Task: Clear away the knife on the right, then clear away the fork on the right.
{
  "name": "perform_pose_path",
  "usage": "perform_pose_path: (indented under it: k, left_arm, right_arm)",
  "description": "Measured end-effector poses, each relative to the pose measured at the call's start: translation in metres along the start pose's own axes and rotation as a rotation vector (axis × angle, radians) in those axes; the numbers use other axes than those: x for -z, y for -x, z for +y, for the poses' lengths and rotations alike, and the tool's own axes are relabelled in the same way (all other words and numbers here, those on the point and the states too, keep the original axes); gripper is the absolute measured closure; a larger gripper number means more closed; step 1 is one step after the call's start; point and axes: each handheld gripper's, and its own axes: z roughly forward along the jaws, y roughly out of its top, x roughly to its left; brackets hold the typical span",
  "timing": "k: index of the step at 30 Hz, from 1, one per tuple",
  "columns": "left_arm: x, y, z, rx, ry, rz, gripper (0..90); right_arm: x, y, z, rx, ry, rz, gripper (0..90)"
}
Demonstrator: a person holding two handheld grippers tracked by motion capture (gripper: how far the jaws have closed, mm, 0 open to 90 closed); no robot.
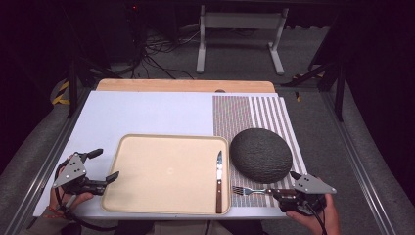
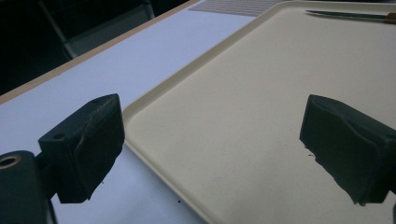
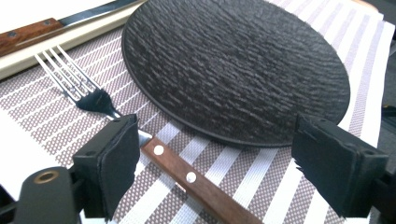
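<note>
Fork [image 3: 74,79], stiff, light and slippery steel, lies between the right gripper's [image 3: 219,154] spread jaws, best pinched at its wooden handle.

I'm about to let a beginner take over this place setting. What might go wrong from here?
The right gripper stands open over the fork, whose handle lies close beside the plate; closing might nudge the plate or skew the fork on the striped mat. The knife lies in the tray against its right rim, so a grasp there looks awkward.
</note>
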Motion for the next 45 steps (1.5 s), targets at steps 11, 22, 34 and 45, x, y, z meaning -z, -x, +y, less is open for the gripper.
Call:
perform_pose_path:
  k: [11,22,34,45]
  left_arm:
    - [0.0,-0.001,0.0,-0.001,0.002,-0.001,7.5]
    - [0.0,0.0,0.0,-0.005,0.002,-0.002,7.6]
    - [-0.003,0.001,0.001,-0.009,0.002,-0.003,7.5]
    - [-0.007,0.003,0.003,-0.017,-0.008,-0.009,7.5]
  right_arm:
    - [-0.004,0.001,-0.008,-0.007,-0.048,0.033,15.8]
    - [-0.008,0.0,-0.009,0.005,-0.083,0.089,20.4]
    - [-0.017,-0.004,-0.01,0.018,-0.128,0.15,22.7]
    - [-0.024,-0.008,-0.009,0.036,-0.131,0.241,38.5]
